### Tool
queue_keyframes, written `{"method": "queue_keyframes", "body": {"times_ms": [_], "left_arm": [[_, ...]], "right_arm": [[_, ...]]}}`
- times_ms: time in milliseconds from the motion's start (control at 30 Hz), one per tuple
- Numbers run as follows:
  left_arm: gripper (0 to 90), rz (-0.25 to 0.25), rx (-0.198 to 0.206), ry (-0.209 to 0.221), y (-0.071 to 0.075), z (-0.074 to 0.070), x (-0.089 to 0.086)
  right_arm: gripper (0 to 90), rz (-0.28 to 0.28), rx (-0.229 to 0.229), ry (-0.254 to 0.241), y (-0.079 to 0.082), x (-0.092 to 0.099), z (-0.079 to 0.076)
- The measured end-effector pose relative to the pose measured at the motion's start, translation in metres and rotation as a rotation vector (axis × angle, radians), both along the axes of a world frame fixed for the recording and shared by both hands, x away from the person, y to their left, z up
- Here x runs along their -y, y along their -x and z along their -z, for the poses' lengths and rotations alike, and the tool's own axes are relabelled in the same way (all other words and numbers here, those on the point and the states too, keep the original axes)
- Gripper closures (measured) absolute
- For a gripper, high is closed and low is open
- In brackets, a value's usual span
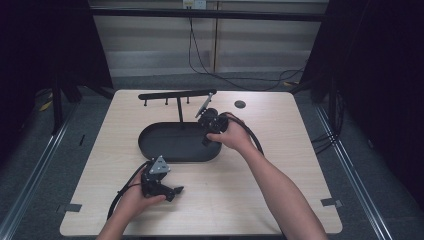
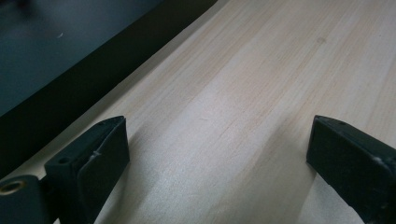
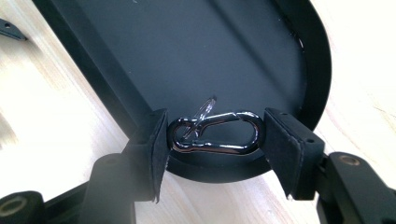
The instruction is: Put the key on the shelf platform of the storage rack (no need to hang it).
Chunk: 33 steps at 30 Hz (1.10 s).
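Note:
My right gripper (image 3: pixel 215 126) is shut on a silver carabiner (image 3: pixel 215 148), its pads pressing on the clip's two ends. The clip's wire gate stands slightly ajar. It hangs just over the near end of a black oval tray (image 3: pixel 322 60). In the high view the right gripper (image 1: pixel 206 140) is at the tray's (image 1: pixel 141 142) right end. My left gripper (image 1: pixel 176 193) rests low at the table's front left. Its jaws stand wide apart over bare wood (image 2: pixel 217 126), with nothing between them.
A black bar rack (image 1: pixel 177 94) with small pegs stands on a post behind the tray. A small dark disc (image 1: pixel 240 104) lies on the table at the back right. Cables trail from both grippers. A dark band (image 2: pixel 70 79) crosses the left gripper view's upper left.

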<state>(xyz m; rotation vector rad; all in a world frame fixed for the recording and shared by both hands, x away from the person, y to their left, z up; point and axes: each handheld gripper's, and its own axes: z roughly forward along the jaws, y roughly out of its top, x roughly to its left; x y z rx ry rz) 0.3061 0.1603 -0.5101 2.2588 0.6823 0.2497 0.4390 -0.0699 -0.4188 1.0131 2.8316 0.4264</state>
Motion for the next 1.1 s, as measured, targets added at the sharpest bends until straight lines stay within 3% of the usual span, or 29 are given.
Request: {"method": "queue_keyframes", "body": {"times_ms": [467, 1100], "left_arm": [[5.4, -0.001, 0.001, 0.0, 0.0, 0.0, 0.0], [5.4, -0.002, 0.001, -0.001, 0.0, 0.0, 0.0]], "right_arm": [[42.2, -0.001, -0.017, 0.0, -0.006, -0.002, 0.009], [42.2, 0.005, 0.002, -0.004, -0.005, -0.009, 0.028]]}}
